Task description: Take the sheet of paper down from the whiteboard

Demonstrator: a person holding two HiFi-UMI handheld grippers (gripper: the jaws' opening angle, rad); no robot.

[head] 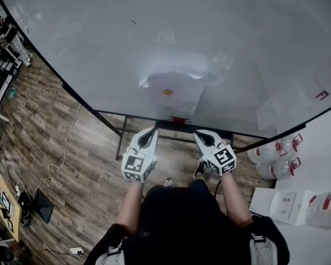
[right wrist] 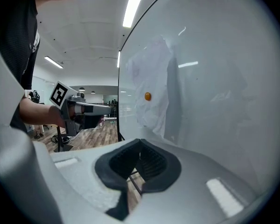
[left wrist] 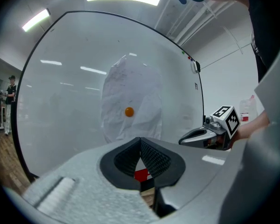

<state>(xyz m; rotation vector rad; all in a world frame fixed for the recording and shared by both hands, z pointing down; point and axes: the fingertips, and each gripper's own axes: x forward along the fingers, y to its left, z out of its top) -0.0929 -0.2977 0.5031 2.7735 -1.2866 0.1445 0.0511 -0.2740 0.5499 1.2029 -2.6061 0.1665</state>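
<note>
A crumpled white sheet of paper (head: 174,93) hangs on the big whiteboard (head: 99,43), pinned by a round orange magnet (head: 167,92). Both grippers are held side by side below the sheet, short of the board. My left gripper (head: 153,131) is shut and empty, as is my right gripper (head: 198,135). In the left gripper view the paper (left wrist: 130,99) and magnet (left wrist: 129,111) lie straight ahead beyond the closed jaws (left wrist: 140,142), with the right gripper (left wrist: 210,134) alongside. The right gripper view shows the paper (right wrist: 154,85) and magnet (right wrist: 148,96) ahead, a little left of its jaws (right wrist: 140,143).
The board stands on a black frame (head: 121,134) over a wooden floor, with a red object (head: 177,120) on its lower edge. Water jugs (head: 278,159) and a white table with boxes (head: 298,206) stand at the right. A cable (head: 63,153) trails on the floor at the left.
</note>
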